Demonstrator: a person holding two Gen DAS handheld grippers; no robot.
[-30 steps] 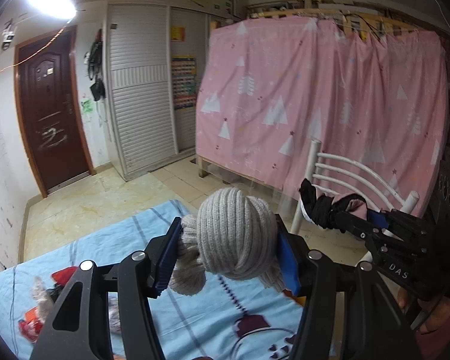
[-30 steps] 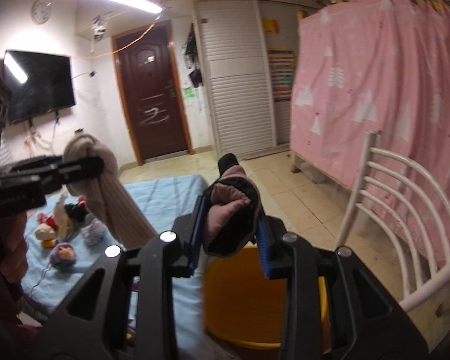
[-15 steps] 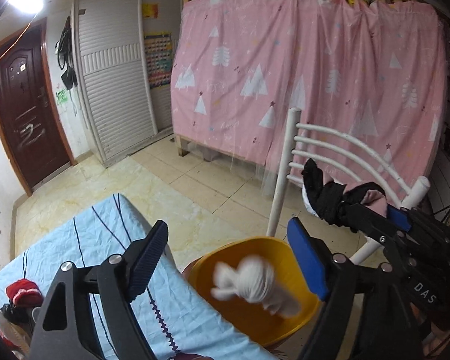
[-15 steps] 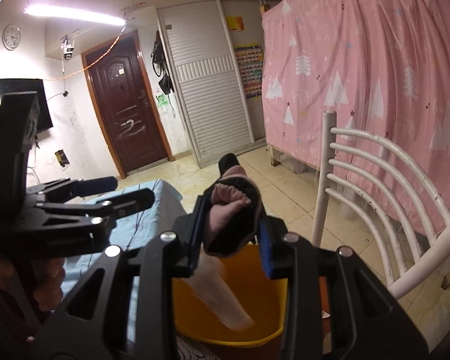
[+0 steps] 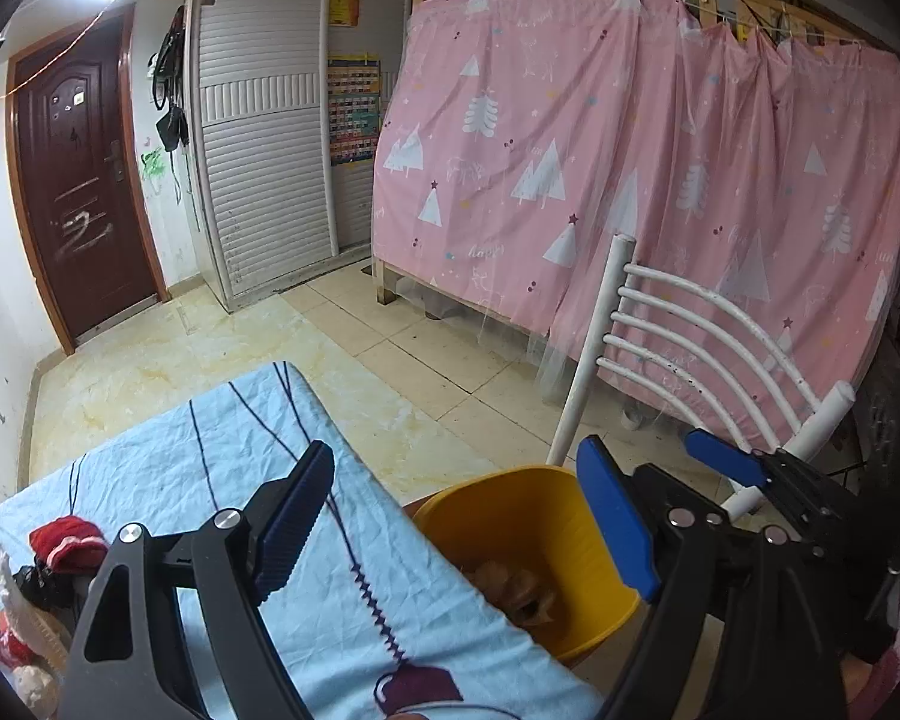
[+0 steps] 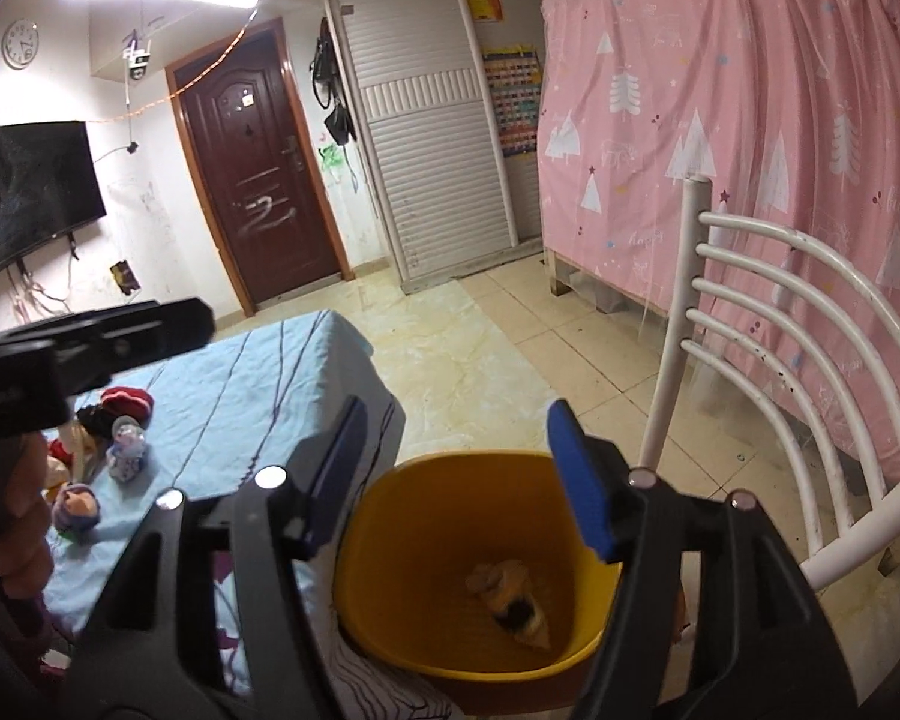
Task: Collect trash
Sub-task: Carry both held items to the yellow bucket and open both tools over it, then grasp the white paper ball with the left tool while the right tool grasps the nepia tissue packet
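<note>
A: Left wrist view first. Left gripper [image 5: 456, 516] up over the near edge of the tabletop [image 5: 168, 468], jaws spread wide, nothing between the blue pads.
B: Bucket?
A: Yellow bucket [image 5: 510, 498] on the floor, tucked against the tabletop's right edge, partly behind the right-hand jaw. Crumpled beige-brown bundle [image 5: 510, 588] lying in the bottom.
B: Other gripper visible there?
A: Yes, right gripper [image 5: 750, 480] at far right, only one blue pad tip clear. White chair [image 5: 660, 336] behind the bucket, pink curtain [image 5: 630, 168] further back. Red knit item [image 5: 66, 540] and small toys at the tabletop's left end.
B: Right wrist view.
A: Right gripper [image 6: 456, 480] directly above the yellow bucket [image 6: 390, 540], jaws opening, empty gap between the pads. Looking straight into the bucket: beige bundle with a dark patch [image 6: 510, 600] resting on the bottom, slightly right of centre.
B: Anything still on the tabletop?
A: Blue-sheeted tabletop [image 6: 240, 384] left of the bucket, touching or just beside it, cannot tell which. Red knit item [image 6: 127, 402], small figurine [image 6: 127, 447] and a purple-hatted doll [image 6: 77, 504] clustered at its left side. Left gripper [image 6: 90, 354] in at the left edge, blurred and side-on, so spread not readable from here. Brown door [image 6: 258, 180] and TV [image 6: 36, 192] on the back wall.
</note>
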